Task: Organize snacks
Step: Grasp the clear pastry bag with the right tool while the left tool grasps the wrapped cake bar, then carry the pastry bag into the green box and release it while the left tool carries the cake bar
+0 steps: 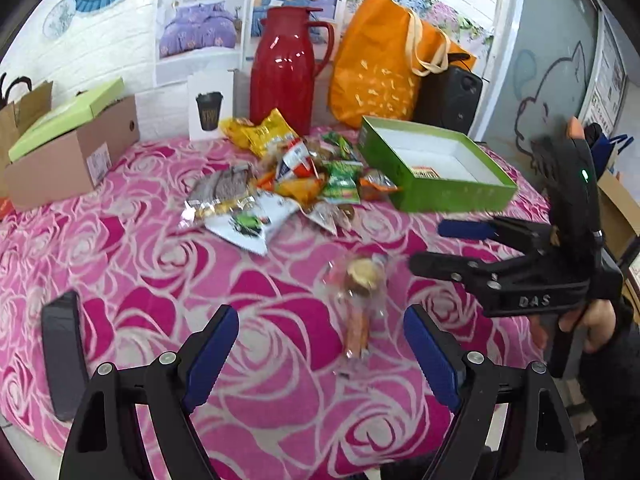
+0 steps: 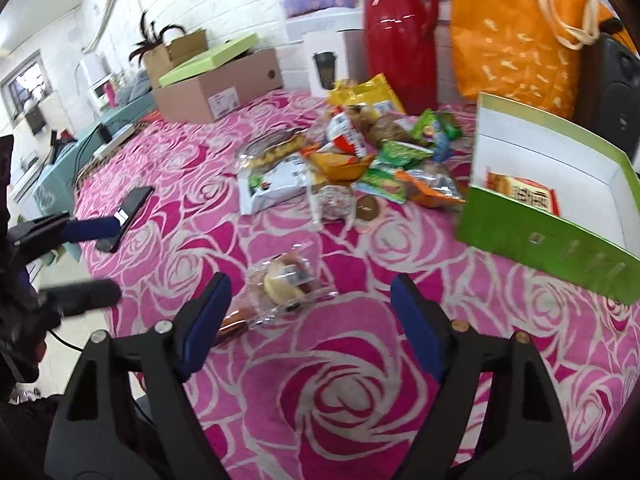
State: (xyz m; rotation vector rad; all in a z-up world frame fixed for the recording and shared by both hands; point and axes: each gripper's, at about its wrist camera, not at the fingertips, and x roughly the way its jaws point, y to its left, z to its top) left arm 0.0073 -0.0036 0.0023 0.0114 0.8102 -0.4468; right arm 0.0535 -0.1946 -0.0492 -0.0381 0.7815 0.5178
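Observation:
A pile of snack packets [image 1: 296, 176] [image 2: 352, 152] lies at the middle of the pink rose tablecloth. An open green box [image 1: 452, 196] [image 2: 540, 240] stands to its right with one orange packet [image 1: 426, 172] [image 2: 524, 194] inside. One clear-wrapped snack [image 1: 362, 276] [image 2: 284, 280] lies apart, nearer to me. My left gripper [image 1: 320, 320] [image 2: 114, 258] is open, and the snack sits just beyond its fingers. My right gripper [image 2: 311, 284] [image 1: 430, 245] is open too, with nothing between the pads; the wrapped snack lies just ahead of its left finger.
A red thermos jug [image 1: 286, 68], an orange tote bag [image 1: 380, 68] and a black speaker [image 1: 452, 96] stand along the back. A cardboard box [image 1: 72, 152] with a green lid sits at the far left. A dark phone [image 1: 64, 352] [image 2: 128, 212] lies near the table's left edge.

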